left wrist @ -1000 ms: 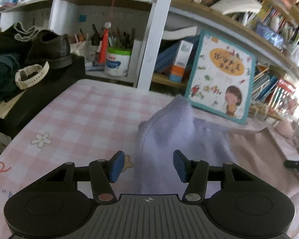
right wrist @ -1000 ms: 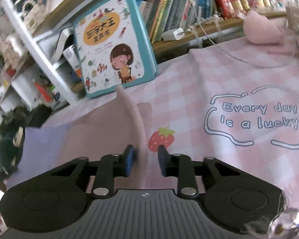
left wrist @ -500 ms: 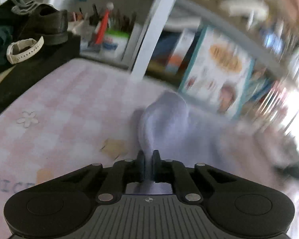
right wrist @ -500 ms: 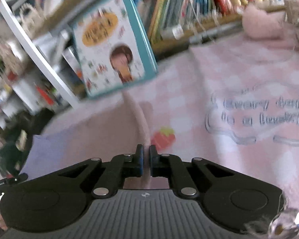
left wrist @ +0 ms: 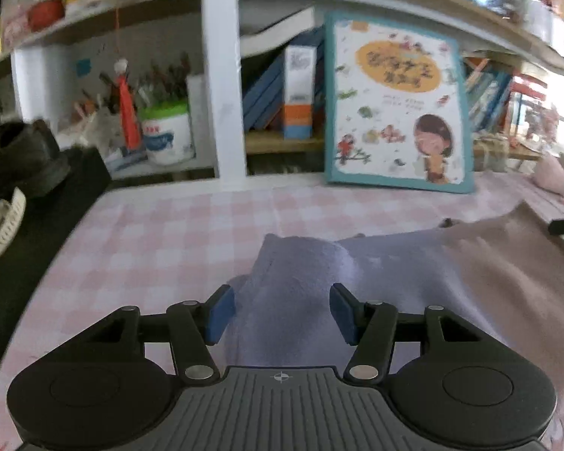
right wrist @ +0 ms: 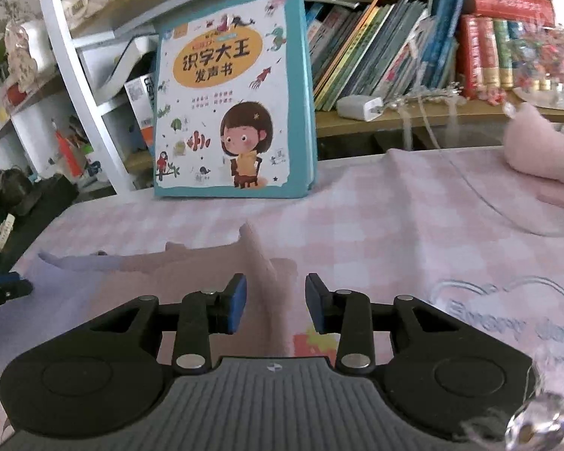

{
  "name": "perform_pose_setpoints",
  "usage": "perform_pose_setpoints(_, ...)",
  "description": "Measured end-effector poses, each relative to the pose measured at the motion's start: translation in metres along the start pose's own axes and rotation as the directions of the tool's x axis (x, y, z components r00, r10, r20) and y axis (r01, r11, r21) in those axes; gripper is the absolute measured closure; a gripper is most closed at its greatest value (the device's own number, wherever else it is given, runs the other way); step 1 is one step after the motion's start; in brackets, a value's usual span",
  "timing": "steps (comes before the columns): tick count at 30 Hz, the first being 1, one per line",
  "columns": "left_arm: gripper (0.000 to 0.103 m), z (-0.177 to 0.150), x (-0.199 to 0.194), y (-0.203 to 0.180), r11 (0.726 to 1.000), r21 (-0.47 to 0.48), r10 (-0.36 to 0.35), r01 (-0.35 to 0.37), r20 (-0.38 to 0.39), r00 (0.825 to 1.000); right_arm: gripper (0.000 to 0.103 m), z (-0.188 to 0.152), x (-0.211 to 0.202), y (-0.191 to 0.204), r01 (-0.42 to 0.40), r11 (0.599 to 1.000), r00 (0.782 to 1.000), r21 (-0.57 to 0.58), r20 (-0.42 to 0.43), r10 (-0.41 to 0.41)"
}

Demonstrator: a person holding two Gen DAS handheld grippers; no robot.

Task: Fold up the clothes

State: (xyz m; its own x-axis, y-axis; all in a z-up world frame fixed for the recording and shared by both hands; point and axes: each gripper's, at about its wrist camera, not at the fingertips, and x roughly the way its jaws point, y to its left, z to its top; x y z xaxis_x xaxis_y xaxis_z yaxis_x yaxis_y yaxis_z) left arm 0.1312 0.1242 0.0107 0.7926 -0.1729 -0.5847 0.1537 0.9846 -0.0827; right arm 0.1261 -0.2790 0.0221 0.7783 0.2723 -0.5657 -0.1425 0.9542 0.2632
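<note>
On the pink checked table (left wrist: pixel 176 233): one two-tone cloth (left wrist: pixel 394 274), both grippers spread wide.
One lilac-and-dusty-pink cloth lies flat across the near middle, with bare checked surface to its left, right and behind, up to one picture book (right wrist: pixel 233 94) leaning on the shelf. Left gripper (left wrist: pixel 281 314) hovers low over the lilac end, fingers parted around a raised fold; right gripper (right wrist: pixel 275 302) sits level, fingers parted astride a pink ridge, gripping nothing.
</note>
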Motion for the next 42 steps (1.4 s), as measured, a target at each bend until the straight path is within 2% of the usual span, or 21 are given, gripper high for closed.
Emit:
perform_pose_setpoints(4, 0.048, 0.006, 0.017, 0.014, 0.996, -0.085, -0.035, 0.033, -0.019, 0.999, 0.071, 0.009, 0.02, 0.0, -0.001, 1.0, 1.0, -0.003, -0.029, 0.001)
perform_pose_setpoints(6, 0.051, 0.006, 0.017, 0.022, 0.988, -0.137, -0.067, 0.065, -0.011, 0.998, 0.086, 0.011, 0.028, -0.002, -0.022, 1.0, 0.998, -0.001, -0.055, 0.022)
perform_pose_setpoints(7, 0.056, 0.006, 0.017, 0.024, 0.987, -0.144, -0.074, 0.072, -0.01, 0.997, 0.092, 0.012, 0.031, -0.002, -0.033, 0.999, 0.997, 0.0, -0.069, 0.033)
perform_pose_setpoints(11, 0.062, 0.008, 0.016, 0.024, 0.988, -0.135, -0.074, 0.071, -0.02, 0.997, 0.093, 0.01, 0.034, 0.001, -0.027, 1.0, 0.997, -0.014, -0.074, 0.026)
perform_pose_setpoints(15, 0.063, 0.014, 0.015, 0.022, 0.991, -0.113, -0.067, 0.065, -0.012, 0.998, 0.093, 0.009, 0.034, 0.0, -0.024, 1.0, 0.997, -0.003, -0.075, 0.024)
perform_pose_setpoints(18, 0.083, 0.018, 0.016, 0.018, 0.995, -0.085, -0.058, 0.057, -0.016, 0.998, 0.093, 0.008, 0.034, -0.001, -0.024, 1.0, 0.997, 0.011, -0.071, 0.025)
perform_pose_setpoints(19, 0.098, 0.018, 0.016, 0.016, 0.996, -0.076, -0.056, 0.055, -0.019, 0.998, 0.093, 0.007, 0.034, -0.001, -0.025, 1.0, 0.997, 0.017, -0.069, 0.026)
perform_pose_setpoints(21, 0.099, 0.018, 0.013, 0.014, 0.996, -0.073, -0.059, 0.059, -0.006, 0.998, 0.093, 0.007, 0.033, -0.003, -0.028, 0.999, 0.997, 0.032, -0.066, 0.03)
perform_pose_setpoints(24, 0.1, 0.019, 0.003, 0.021, 0.99, -0.124, -0.059, 0.066, 0.061, 0.996, 0.095, 0.009, 0.026, -0.003, -0.02, 0.999, 0.999, 0.028, -0.045, 0.021)
perform_pose_setpoints(26, 0.1, 0.017, 0.008, 0.033, 0.981, -0.186, -0.055, 0.062, 0.046, 0.997, 0.096, 0.01, 0.019, -0.004, -0.011, 1.0, 1.0, 0.018, -0.016, 0.012)
perform_pose_setpoints(27, 0.1, 0.015, 0.015, 0.039, 0.978, -0.204, -0.047, 0.048, 0.012, 0.999, 0.096, 0.01, 0.02, -0.006, -0.006, 1.0, 1.0, 0.029, -0.019, 0.006)
perform_pose_setpoints(29, 0.099, 0.008, 0.027, 0.043, 0.976, -0.216, -0.047, 0.039, -0.031, 0.998, 0.096, 0.006, 0.026, -0.01, 0.002, 0.999, 0.999, 0.033, -0.051, 0.0)
perform_pose_setpoints(31, 0.097, 0.005, 0.031, 0.043, 0.976, -0.216, -0.04, 0.032, -0.034, 0.999, 0.096, 0.002, 0.027, -0.011, 0.0, 1.0, 0.999, 0.024, -0.041, 0.001)
perform_pose_setpoints(33, 0.089, 0.005, 0.03, 0.044, 0.975, -0.223, -0.023, 0.014, -0.035, 0.999, 0.096, 0.0, 0.027, -0.012, -0.001, 1.0, 0.999, 0.021, -0.036, 0.002)
perform_pose_setpoints(36, 0.087, 0.006, 0.03, 0.043, 0.977, -0.215, -0.015, 0.006, -0.04, 0.999, 0.096, 0.001, 0.027, -0.01, 0.008, 1.0, 0.999, 0.015, -0.039, -0.007)
perform_pose_setpoints(37, 0.078, 0.006, 0.028, 0.042, 0.978, -0.207, -0.006, -0.003, -0.042, 0.999, 0.096, 0.001, 0.026, -0.01, 0.017, 1.0, 0.999, 0.015, -0.038, -0.017)
perform_pose_setpoints(38, 0.065, 0.007, 0.024, 0.039, 0.982, -0.19, 0.011, -0.019, -0.043, 0.999, 0.09, 0.002, 0.025, -0.01, 0.027, 1.0, 0.999, 0.014, -0.037, -0.027)
perform_pose_setpoints(39, 0.059, 0.006, 0.02, 0.035, 0.985, -0.169, 0.025, -0.032, -0.043, 0.999, 0.084, 0.001, 0.021, -0.009, 0.042, 0.999, 0.999, 0.013, -0.023, -0.042)
perform_pose_setpoints(40, 0.047, 0.005, 0.016, 0.032, 0.988, -0.149, 0.034, -0.04, -0.043, 0.999, 0.074, 0.001, 0.017, -0.009, 0.057, 0.998, 0.998, 0.011, -0.009, -0.057)
perform_pose_setpoints(41, 0.044, 0.004, 0.011, 0.027, 0.991, -0.123, 0.039, -0.044, -0.04, 0.998, 0.069, 0.0, 0.012, -0.008, 0.064, 0.998, 0.998, 0.005, 0.004, -0.064)
perform_pose_setpoints(42, 0.044, 0.003, 0.004, 0.02, 0.995, -0.095, 0.04, -0.043, -0.034, 0.999, 0.068, -0.001, 0.006, -0.007, 0.061, 0.998, 0.998, -0.008, 0.014, -0.061)
